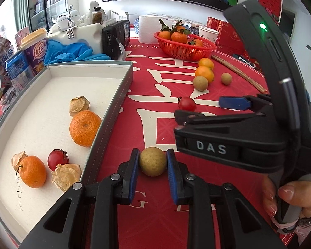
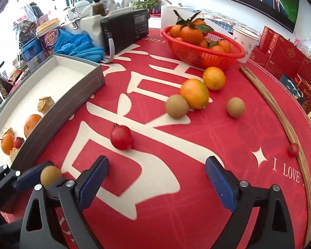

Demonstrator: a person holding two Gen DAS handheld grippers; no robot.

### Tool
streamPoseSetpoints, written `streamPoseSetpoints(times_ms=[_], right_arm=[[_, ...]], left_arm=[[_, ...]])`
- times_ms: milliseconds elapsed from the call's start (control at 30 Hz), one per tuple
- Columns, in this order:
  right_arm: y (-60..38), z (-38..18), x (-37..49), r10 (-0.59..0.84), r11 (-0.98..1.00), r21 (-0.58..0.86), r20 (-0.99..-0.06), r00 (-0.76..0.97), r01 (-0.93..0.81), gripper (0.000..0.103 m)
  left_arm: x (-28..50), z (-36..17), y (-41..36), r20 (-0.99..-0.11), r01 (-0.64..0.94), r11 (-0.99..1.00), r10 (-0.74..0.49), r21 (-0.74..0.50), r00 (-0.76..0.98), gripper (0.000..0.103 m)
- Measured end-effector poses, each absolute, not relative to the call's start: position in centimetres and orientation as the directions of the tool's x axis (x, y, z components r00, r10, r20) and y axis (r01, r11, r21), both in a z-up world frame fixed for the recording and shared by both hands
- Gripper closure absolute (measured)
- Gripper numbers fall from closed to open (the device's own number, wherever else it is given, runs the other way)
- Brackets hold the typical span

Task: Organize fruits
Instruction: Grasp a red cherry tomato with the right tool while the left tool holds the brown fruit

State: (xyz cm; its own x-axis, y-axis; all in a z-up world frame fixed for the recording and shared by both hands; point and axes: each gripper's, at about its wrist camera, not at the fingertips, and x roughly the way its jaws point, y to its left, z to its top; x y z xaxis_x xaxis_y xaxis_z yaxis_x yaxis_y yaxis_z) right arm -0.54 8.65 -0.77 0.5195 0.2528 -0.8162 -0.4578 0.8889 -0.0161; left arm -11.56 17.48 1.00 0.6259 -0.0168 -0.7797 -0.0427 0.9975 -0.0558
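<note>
Jaws of the left gripper press on both sides of a tan longan, blue pads touching it, just beside the outer wall of the grey tray and over the red table; whether the fruit is lifted or resting on the cloth cannot be told. Jaws of the right gripper stand wide apart with nothing between them, low over the white lettering of the table, and a cherry tomato lies just ahead of its left pad. In the left view that gripper reaches in from the right, a hand on its handle. Inside the tray lie two mandarins, a larger one against the near wall and a smaller one with a stem, plus a cherry tomato and three papery physalis husks, one touching the larger mandarin. Farther out on the table sit two loose oranges, the nearer touching a longan, and another longan apart to the right. A second small tomato rests against a wooden stick at the table edge. Beyond them a red basket holds leafy mandarins, with a black radio and blue gloves behind the tray.
</note>
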Motion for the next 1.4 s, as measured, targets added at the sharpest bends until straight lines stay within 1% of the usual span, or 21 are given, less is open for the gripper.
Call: streamPoseSetpoints(times_ms=[33, 67, 100, 133, 167, 200, 300, 467, 533, 767, 1067, 1233, 1400], right_arm=[[9.2, -0.7, -0.4, 0.257, 0.885, -0.020, -0.813, 0.523, -0.466, 0.024], [9.5, -0.6, -0.3, 0.264, 0.881, -0.020, -0.809, 0.525, -0.474, 0.029], [9.9, -0.5, -0.3, 0.272, 0.876, -0.021, -0.804, 0.529, -0.482, 0.041], [10.1, -0.4, -0.4, 0.278, 0.872, -0.022, -0.799, 0.533, -0.489, 0.060], [10.1, -0.3, -0.5, 0.279, 0.872, -0.023, -0.797, 0.536, -0.489, 0.073], [9.8, -0.3, -0.6, 0.269, 0.879, -0.026, -0.797, 0.541, -0.475, 0.081], [7.6, -0.3, -1.1, 0.270, 0.908, 0.016, -0.787, 0.555, -0.419, 0.081], [2.8, -0.1, -2.0, 0.322, 0.933, 0.165, -0.778, 0.539, -0.319, 0.081], [2.2, 0.0, -2.2, 0.331, 0.933, 0.187, -0.779, 0.532, -0.307, 0.081], [2.3, 0.8, -3.4, 0.328, 0.930, 0.157, -0.762, 0.558, -0.331, 0.081], [2.9, 0.2, -3.4, 0.332, 0.925, 0.156, -0.773, 0.540, -0.346, 0.081], [2.8, 0.2, -3.5, 0.337, 0.925, 0.164, -0.770, 0.542, -0.343, 0.081], [2.9, 0.3, -3.4, 0.342, 0.923, 0.167, -0.769, 0.539, -0.347, 0.081]], left_arm=[[-11.6, 1.0, 17.5, -0.780, -0.043, 0.998, -0.017, -0.056, 0.626, 0.075], [-11.7, 1.0, 17.5, -0.780, -0.043, 0.998, -0.016, -0.056, 0.626, 0.075], [-11.7, 1.0, 17.5, -0.780, -0.043, 0.998, -0.016, -0.055, 0.626, 0.075], [-11.6, 1.0, 17.4, -0.779, -0.043, 0.998, -0.016, -0.055, 0.626, 0.075], [-11.6, 1.0, 17.5, -0.779, -0.039, 0.997, -0.023, -0.061, 0.627, 0.075], [-11.6, 1.0, 17.6, -0.778, -0.035, 0.997, -0.034, -0.072, 0.628, 0.075], [-11.7, 1.1, 17.8, -0.773, -0.023, 0.994, -0.068, -0.106, 0.630, 0.075], [-11.5, 1.1, 17.4, -0.773, -0.017, 0.995, -0.069, -0.102, 0.630, 0.075], [-11.4, 1.1, 17.0, -0.774, -0.012, 0.995, -0.068, -0.097, 0.629, 0.075], [-11.0, 1.1, 16.4, -0.776, -0.007, 0.996, -0.065, -0.089, 0.628, 0.075], [-11.2, 1.3, 16.5, -0.767, -0.003, 0.995, -0.076, -0.100, 0.637, 0.075], [-11.9, 2.2, 16.2, -0.731, -0.004, 0.998, -0.042, -0.062, 0.681, 0.075], [-12.1, 3.5, 16.8, -0.694, -0.027, 0.998, -0.018, -0.054, 0.720, 0.075]])
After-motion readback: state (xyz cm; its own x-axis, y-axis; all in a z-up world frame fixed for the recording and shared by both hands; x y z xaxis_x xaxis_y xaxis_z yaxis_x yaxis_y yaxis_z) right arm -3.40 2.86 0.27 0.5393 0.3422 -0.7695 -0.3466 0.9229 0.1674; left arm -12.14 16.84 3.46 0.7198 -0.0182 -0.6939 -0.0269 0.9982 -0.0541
